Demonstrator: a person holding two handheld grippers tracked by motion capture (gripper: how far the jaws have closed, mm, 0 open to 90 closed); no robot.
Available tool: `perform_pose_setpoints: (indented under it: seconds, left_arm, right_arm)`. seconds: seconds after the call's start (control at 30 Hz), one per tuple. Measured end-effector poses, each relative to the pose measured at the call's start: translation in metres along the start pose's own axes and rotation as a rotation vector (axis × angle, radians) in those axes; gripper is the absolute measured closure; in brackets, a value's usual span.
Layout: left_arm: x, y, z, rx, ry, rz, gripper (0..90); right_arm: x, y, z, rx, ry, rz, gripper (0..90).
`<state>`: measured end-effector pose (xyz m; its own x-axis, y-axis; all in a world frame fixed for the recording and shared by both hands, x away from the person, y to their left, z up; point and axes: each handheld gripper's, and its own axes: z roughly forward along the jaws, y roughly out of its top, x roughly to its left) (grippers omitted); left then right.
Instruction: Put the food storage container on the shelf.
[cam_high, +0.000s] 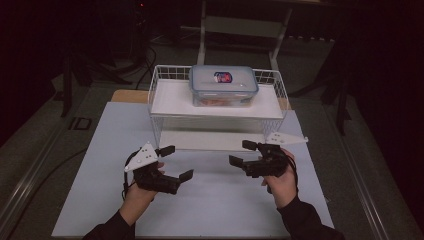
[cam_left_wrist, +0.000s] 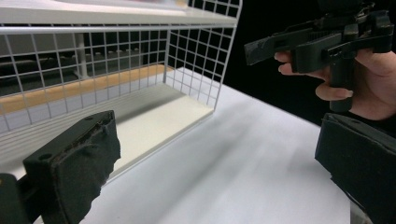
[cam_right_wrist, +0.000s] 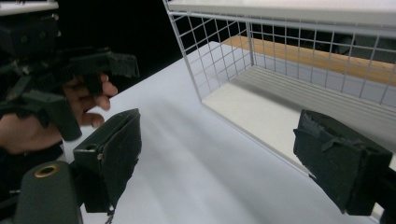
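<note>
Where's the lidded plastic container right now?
In the high view, the plastic container sits on the top shelf of the white wire rack, slightly right of centre at the table's far side, well beyond both grippers.

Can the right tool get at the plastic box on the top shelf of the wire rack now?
Probably yes. The right tool is open and empty, in front of the wire rack. The plastic box sits on the top shelf with nothing above or before it.

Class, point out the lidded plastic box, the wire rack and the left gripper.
Plastic box (cam_high: 223, 82), high view, on its lid.
Wire rack (cam_high: 156, 80), high view, on its left wire wall.
Left gripper (cam_high: 176, 162), high view, midway between its fingertips.
</note>
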<state>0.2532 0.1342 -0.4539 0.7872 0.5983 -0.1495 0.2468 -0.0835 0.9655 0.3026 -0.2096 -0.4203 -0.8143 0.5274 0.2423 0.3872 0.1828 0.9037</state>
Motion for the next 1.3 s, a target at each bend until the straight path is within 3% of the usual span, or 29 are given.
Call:
perform_pose_setpoints:
  seconds: [0.3,0.47,0.67,0.97,1.3]
  left_arm:
    - [0.002,-0.008,-0.005,0.034,-0.01,-0.003,0.0]
    - [0.002,-0.016,-0.009,0.059,-0.018,-0.006,0.0]
    - [0.001,-0.025,-0.012,0.085,-0.027,-0.004,0.0]
    - [0.008,-0.042,-0.024,0.122,-0.027,0.003,0.0]
    - [0.014,-0.058,-0.02,0.165,0.01,0.016,0.0]
  right_arm:
    - [-0.005,-0.04,-0.009,0.03,-0.063,-0.025,14.4]
    - [-0.008,-0.055,-0.014,0.031,-0.058,-0.025,14.5]
    - [-0.01,-0.074,-0.024,0.052,-0.103,-0.071,14.5]
    - [-0.017,-0.092,-0.041,0.061,-0.145,-0.085,14.8]
    - [-0.028,-0.102,-0.045,0.082,-0.157,-0.072,14.7]
